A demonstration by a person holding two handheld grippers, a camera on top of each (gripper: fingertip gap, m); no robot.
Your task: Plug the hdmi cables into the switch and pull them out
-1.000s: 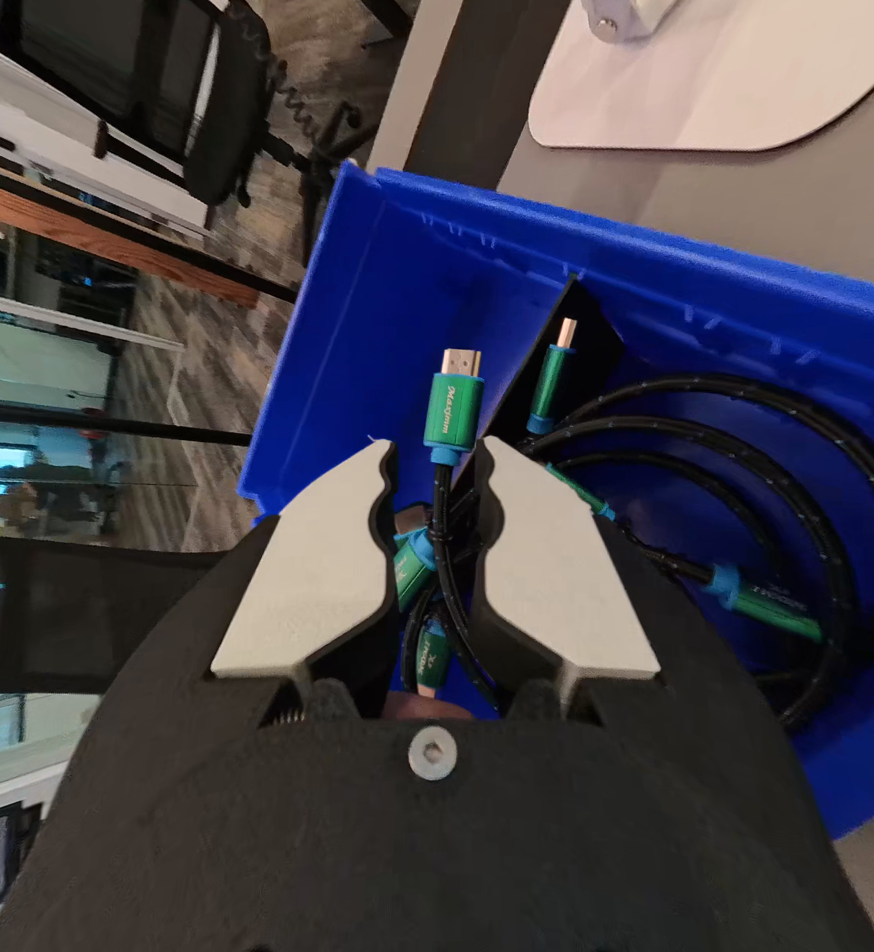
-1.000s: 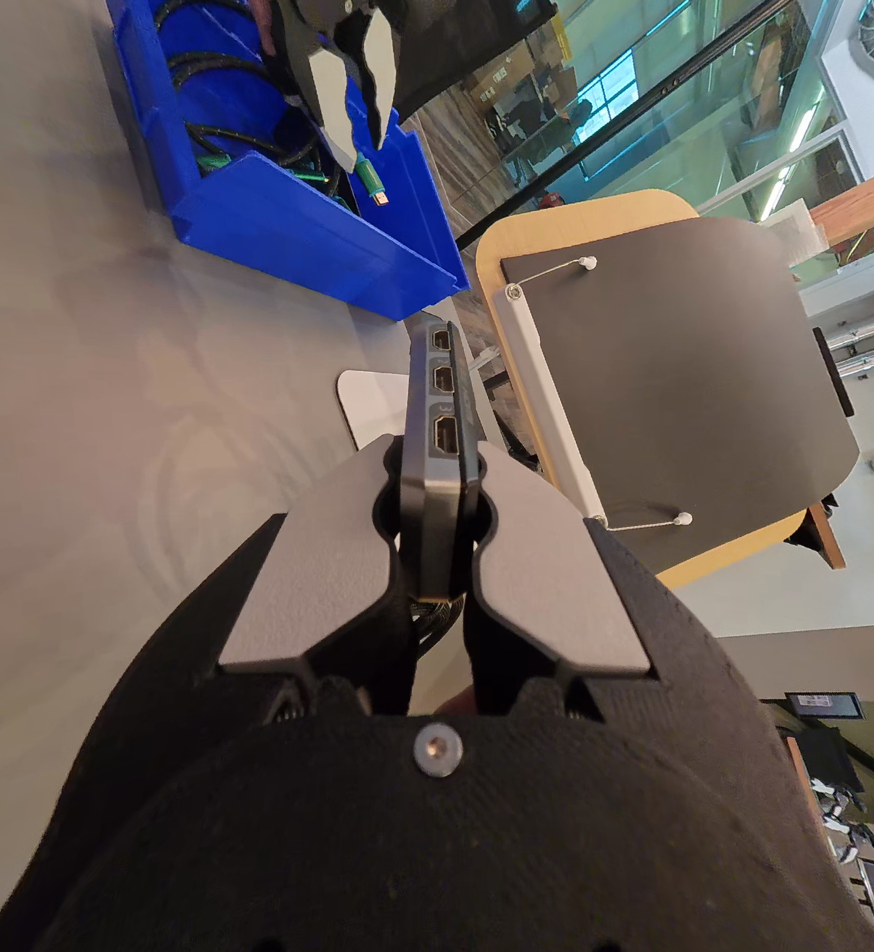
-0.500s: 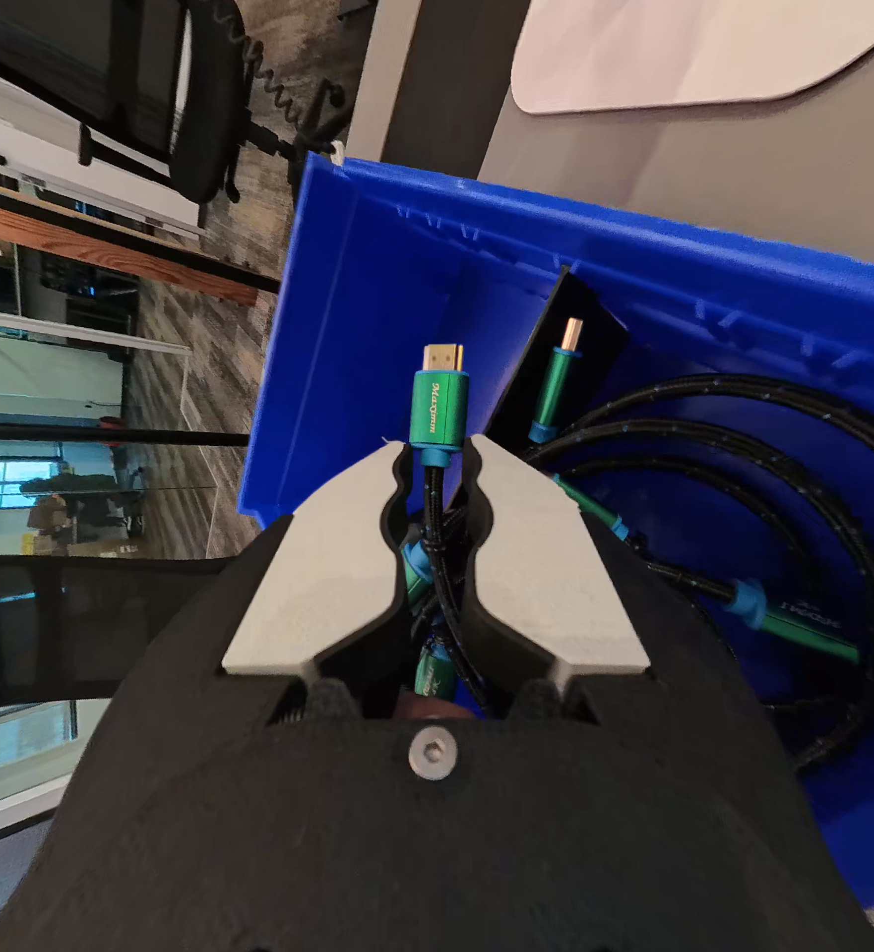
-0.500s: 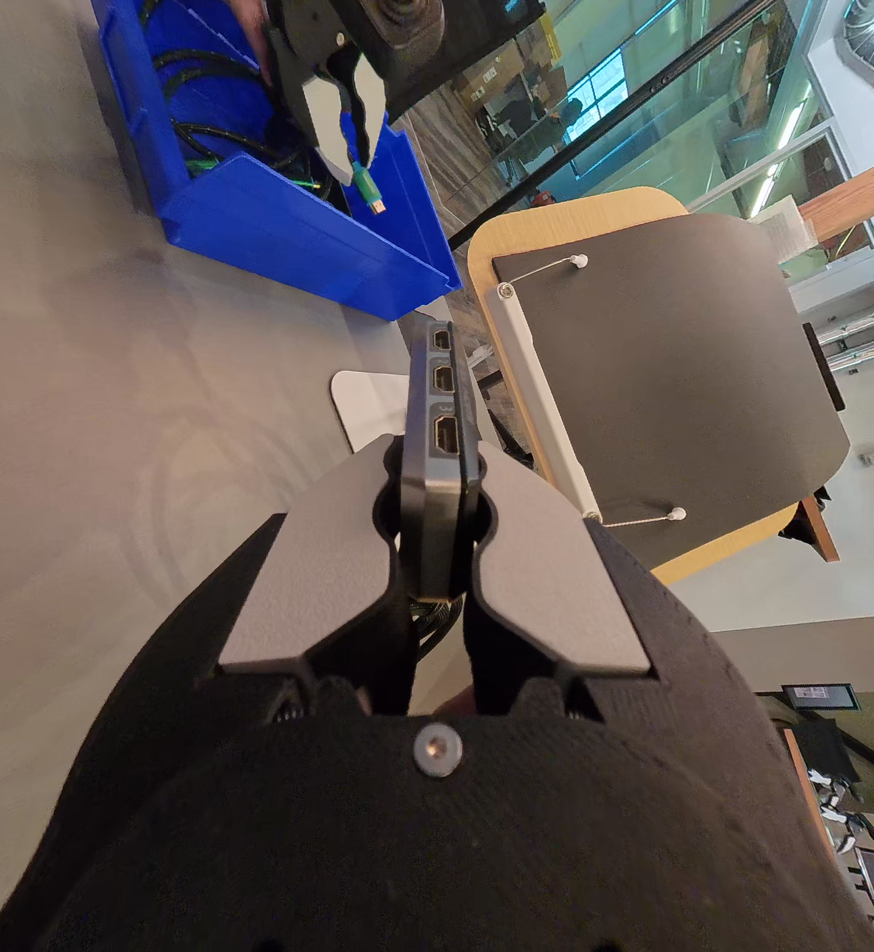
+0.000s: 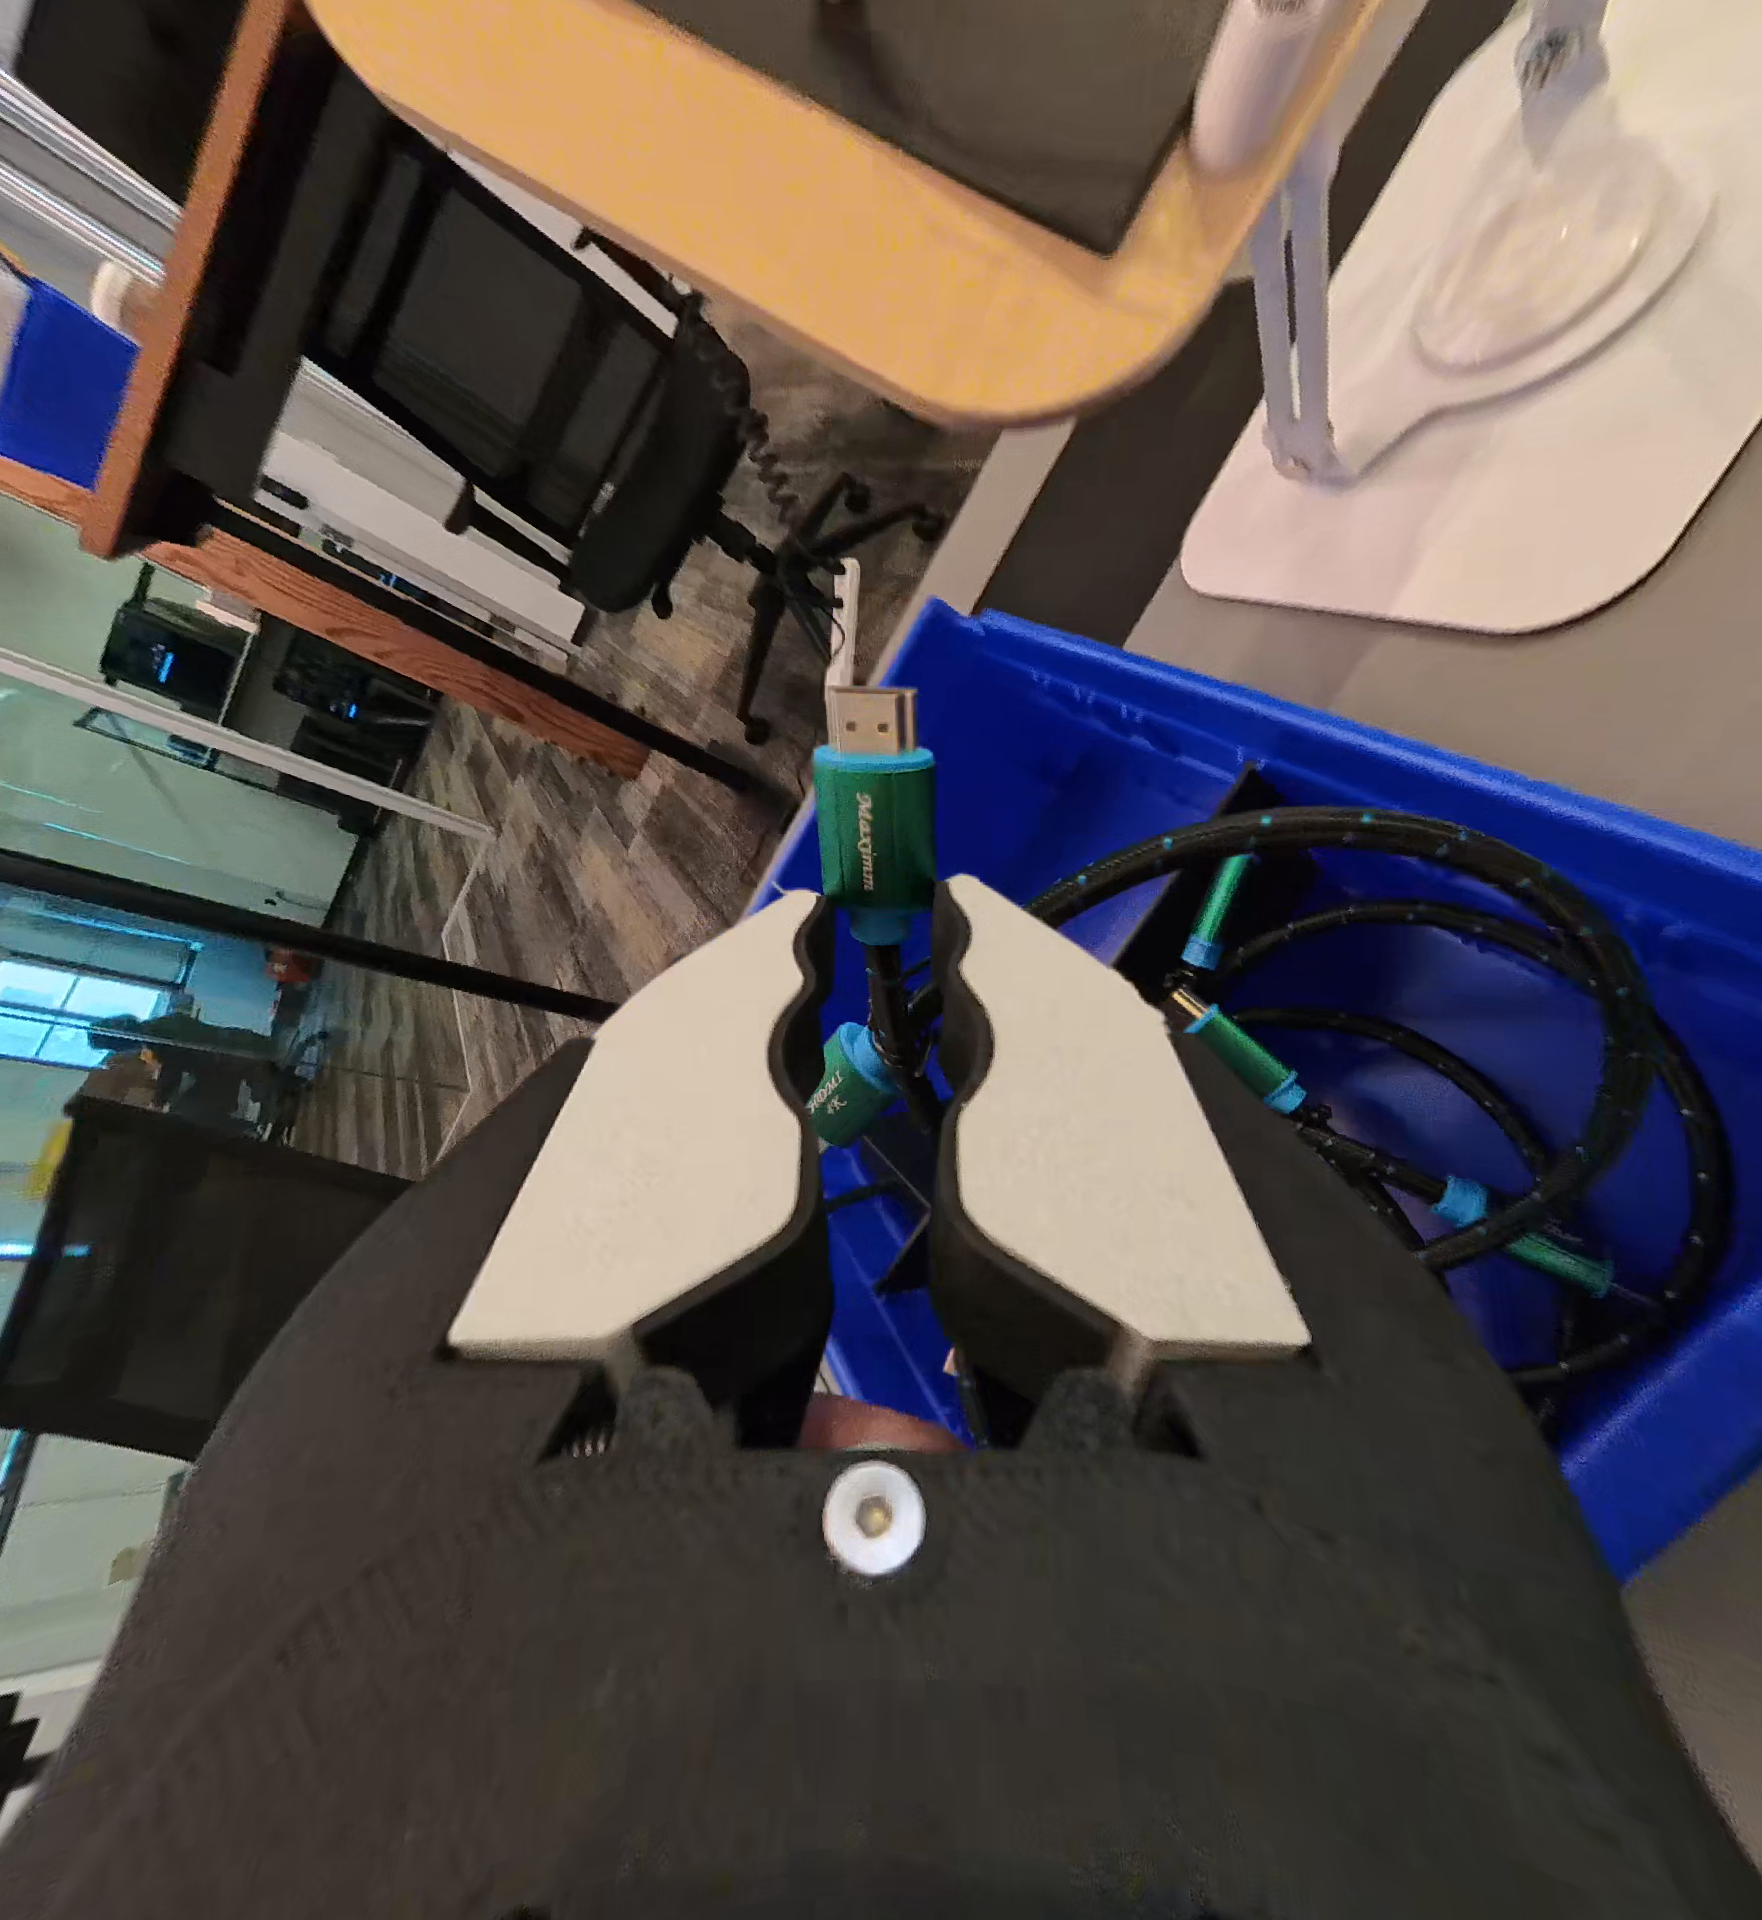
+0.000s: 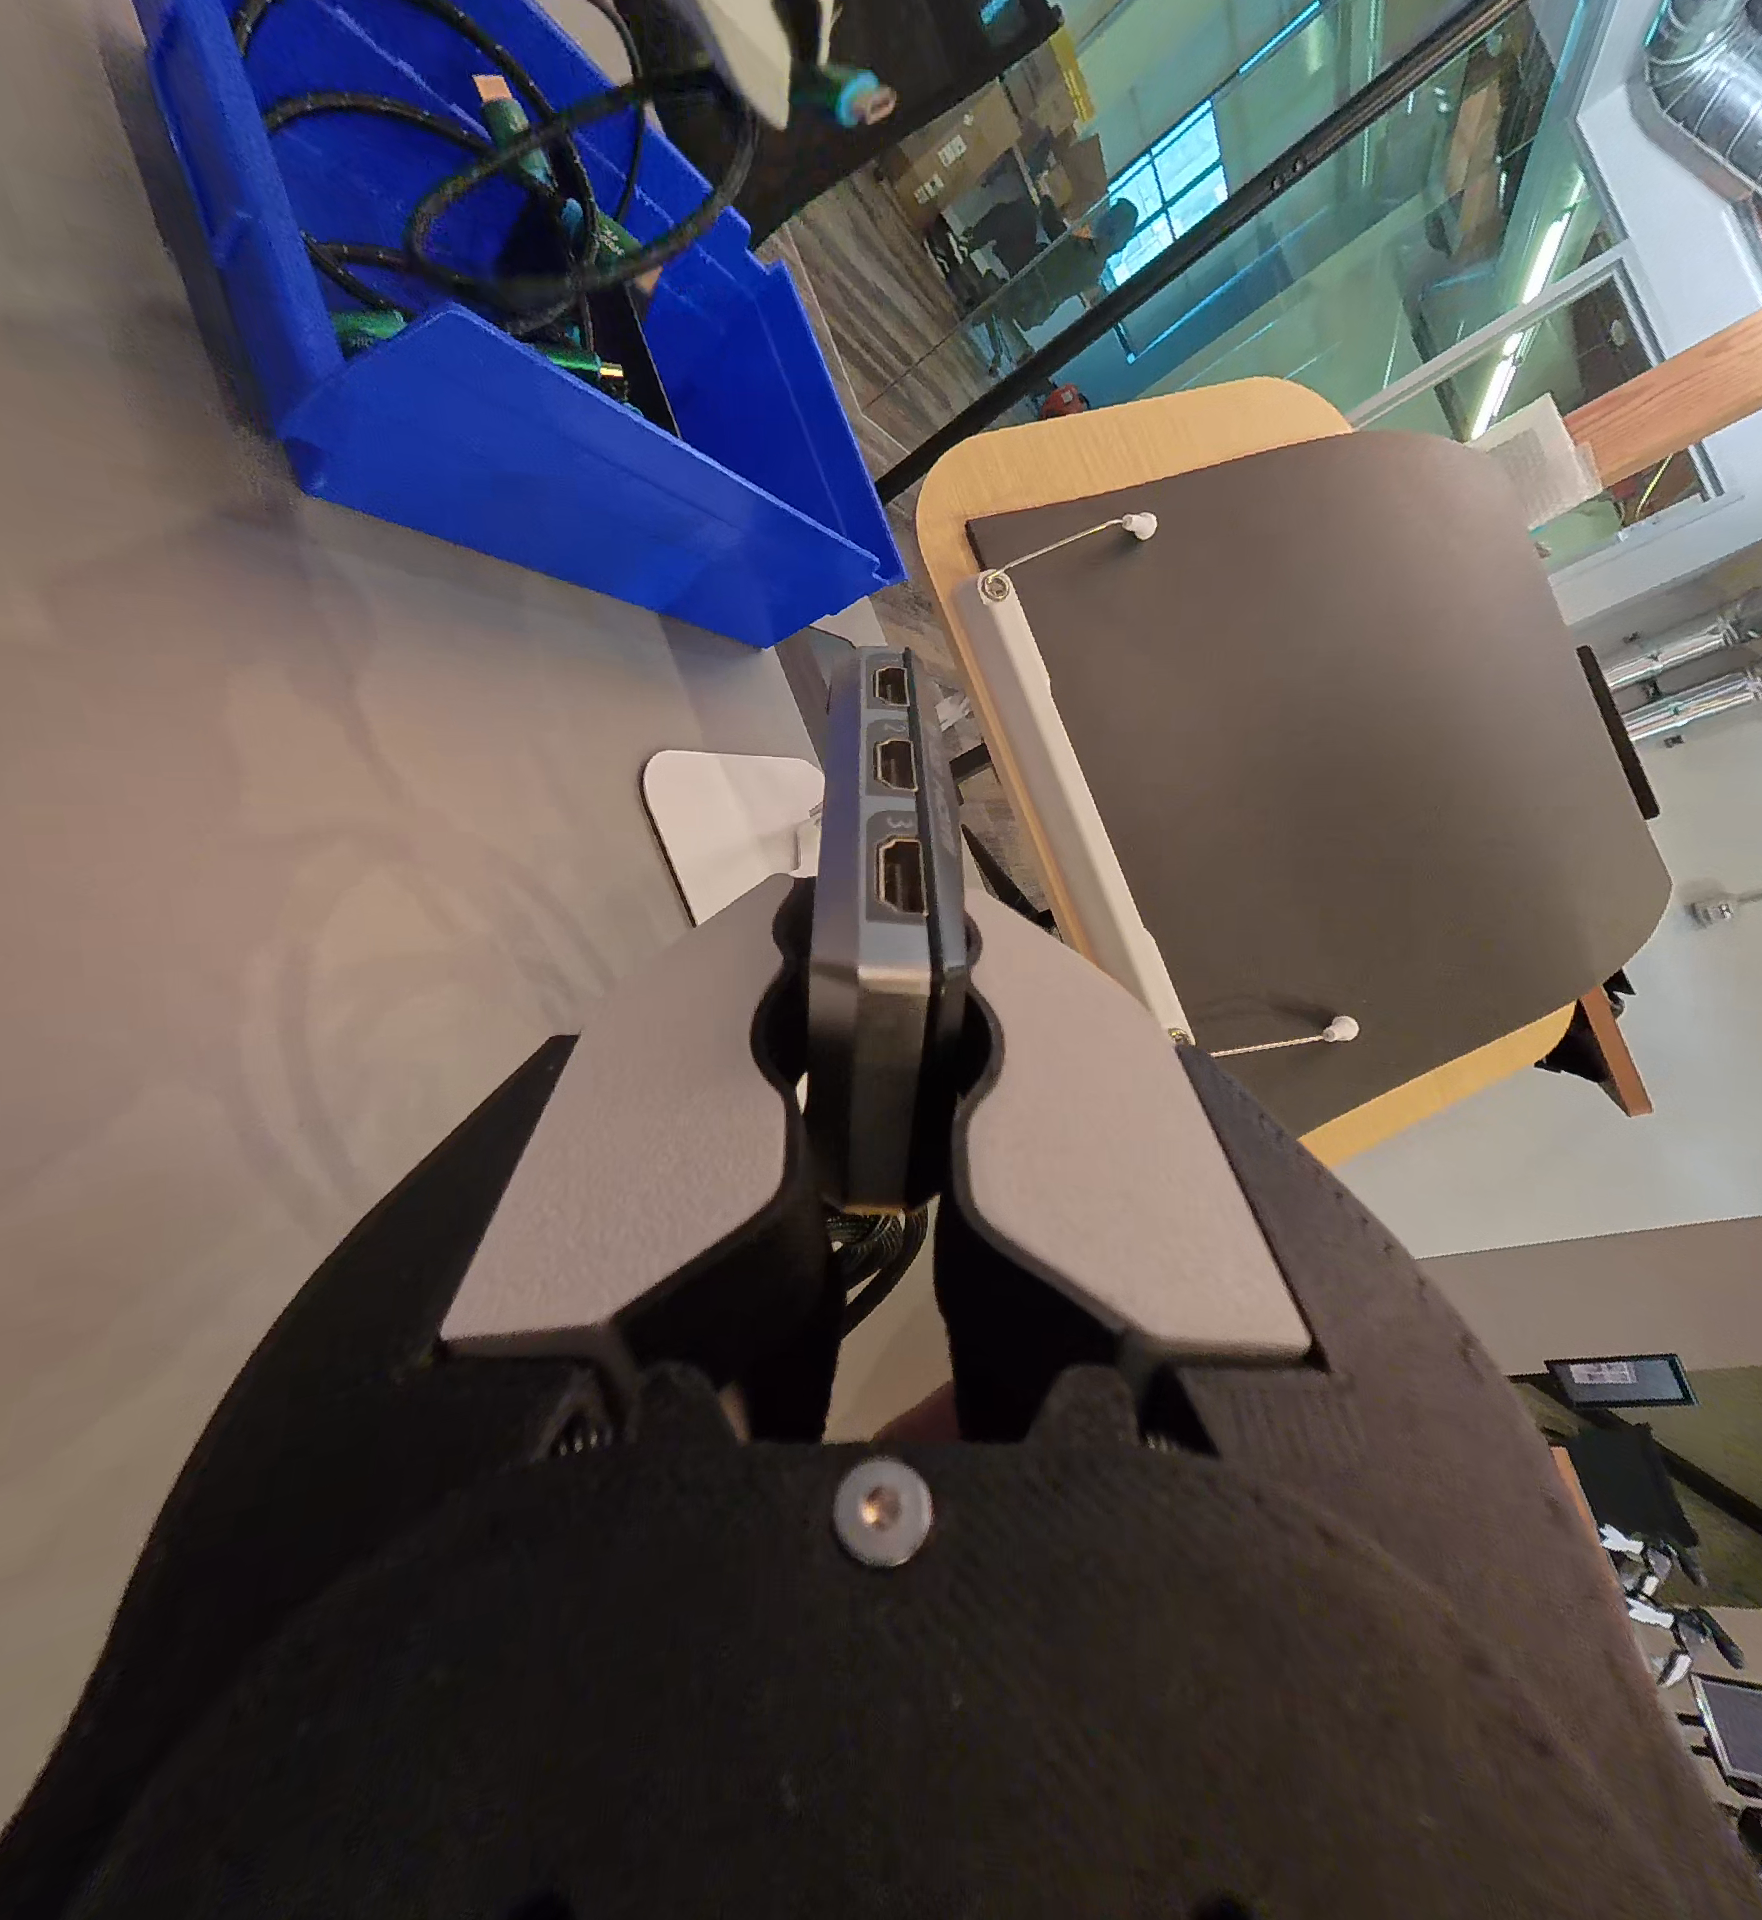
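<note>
Left tool is clamped on an HDMI cable right at the blue collar below its green plug, so the plug sticks straight out past the fingertips with the metal connector at the far end. That plug is held up above the near end wall of the blue bin, not resting in it. Rest of the cables sit coiled inside the bin, black braided with blue flecks, a few more green plugs poking out of the pile, and one green plug shows low down between the fingers. A black divider stands in the bin next to the coils.

Right tool is gripping the switch, a slim dark grey box held on edge so its row of three ports faces up and away. All three ports look empty. Something braided and dark hangs off the near end of the switch between the fingers, probably its own lead, but it's too shadowed to call.

Bin sits near the far edge of the grey surface, well apart from the switch. A white flat base lies on the surface just behind the switch.
</note>
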